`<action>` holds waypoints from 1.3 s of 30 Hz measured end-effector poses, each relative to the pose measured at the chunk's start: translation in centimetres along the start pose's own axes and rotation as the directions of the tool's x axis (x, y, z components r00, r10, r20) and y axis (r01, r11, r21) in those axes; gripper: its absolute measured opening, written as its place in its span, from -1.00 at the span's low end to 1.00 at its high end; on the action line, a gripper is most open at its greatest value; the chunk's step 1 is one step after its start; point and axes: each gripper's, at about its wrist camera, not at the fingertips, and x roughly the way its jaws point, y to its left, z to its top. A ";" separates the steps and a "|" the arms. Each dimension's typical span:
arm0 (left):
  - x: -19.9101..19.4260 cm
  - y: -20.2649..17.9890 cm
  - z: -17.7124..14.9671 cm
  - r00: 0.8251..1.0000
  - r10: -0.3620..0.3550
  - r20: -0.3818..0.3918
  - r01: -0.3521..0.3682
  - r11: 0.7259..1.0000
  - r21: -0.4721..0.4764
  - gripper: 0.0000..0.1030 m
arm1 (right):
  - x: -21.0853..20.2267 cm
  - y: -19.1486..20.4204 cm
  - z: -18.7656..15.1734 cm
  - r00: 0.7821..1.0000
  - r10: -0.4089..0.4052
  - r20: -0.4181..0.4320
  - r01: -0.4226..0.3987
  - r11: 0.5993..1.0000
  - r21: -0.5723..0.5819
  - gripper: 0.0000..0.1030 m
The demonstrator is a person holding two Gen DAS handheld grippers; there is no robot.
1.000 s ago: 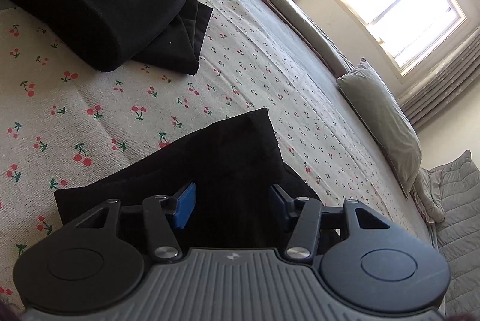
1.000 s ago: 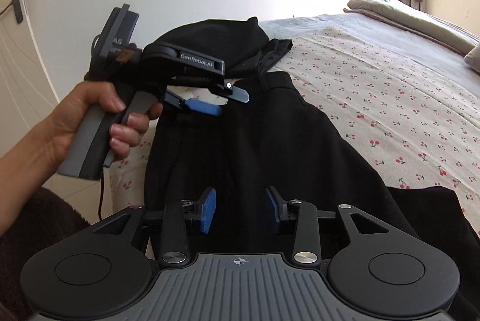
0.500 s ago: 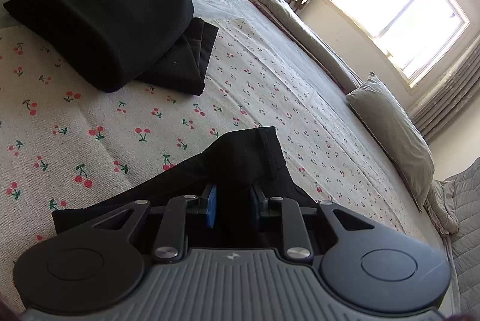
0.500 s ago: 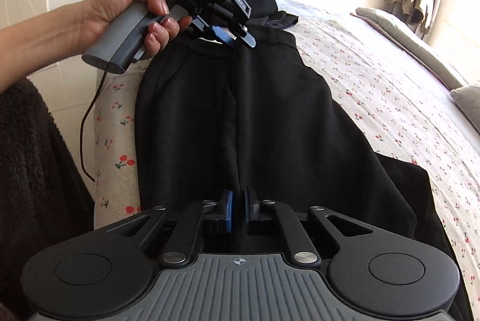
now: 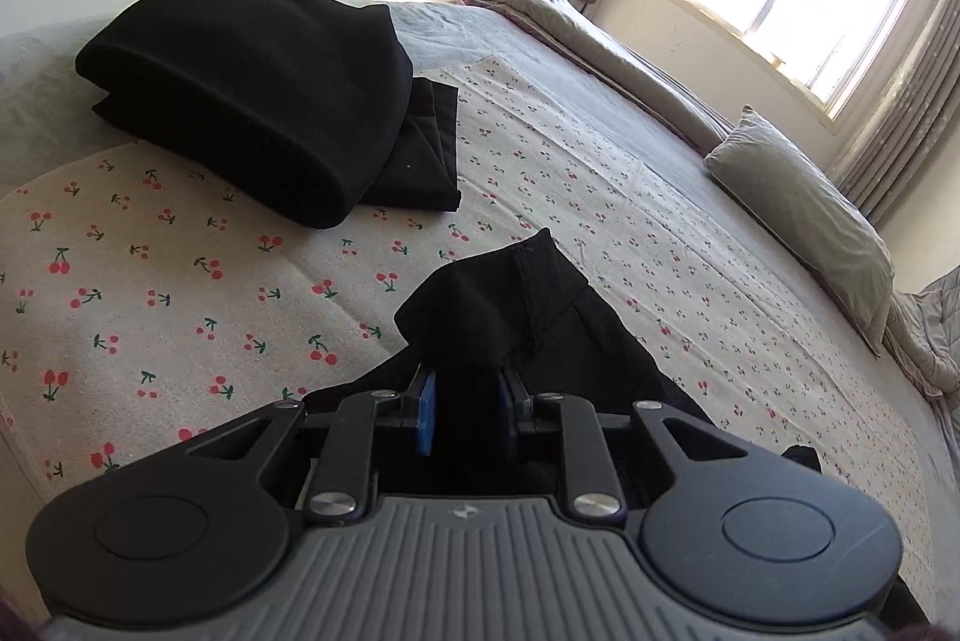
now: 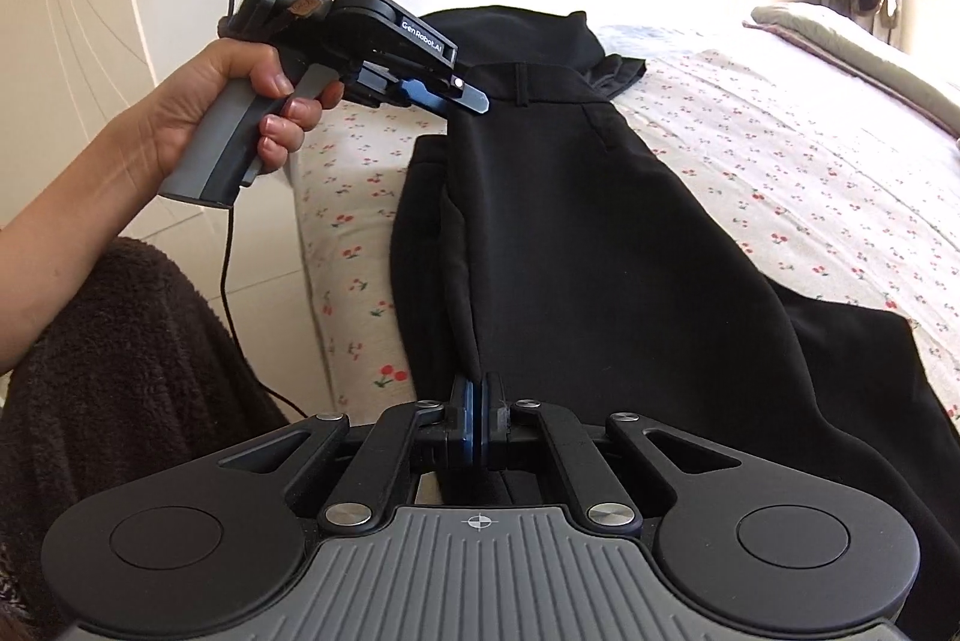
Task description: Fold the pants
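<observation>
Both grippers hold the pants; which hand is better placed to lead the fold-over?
Probably the left gripper: it pinches the waistband raised off the bed. The right gripper grips the pants low, near the edge.

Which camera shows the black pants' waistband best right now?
The right wrist view: the black fabric pants lie lengthwise on the cherry-print bedsheet, the left claw at their waistband. The left wrist view shows only a bunched corner between its fingers.

Black pants [image 6: 576, 233]; cream bedsheet [image 5: 180, 293] with red cherry print; grey pillow [image 5: 798, 197]; black folded clothes [image 5: 252, 83]; blue gripper pads [image 5: 427, 416]
</observation>
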 end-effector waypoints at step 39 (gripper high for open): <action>7.8 -14.8 -3.6 0.991 -0.122 -0.060 0.136 0.903 0.408 0.75 | -3.3 -19.9 -0.9 0.952 -0.302 0.049 0.258 0.878 0.402 -0.16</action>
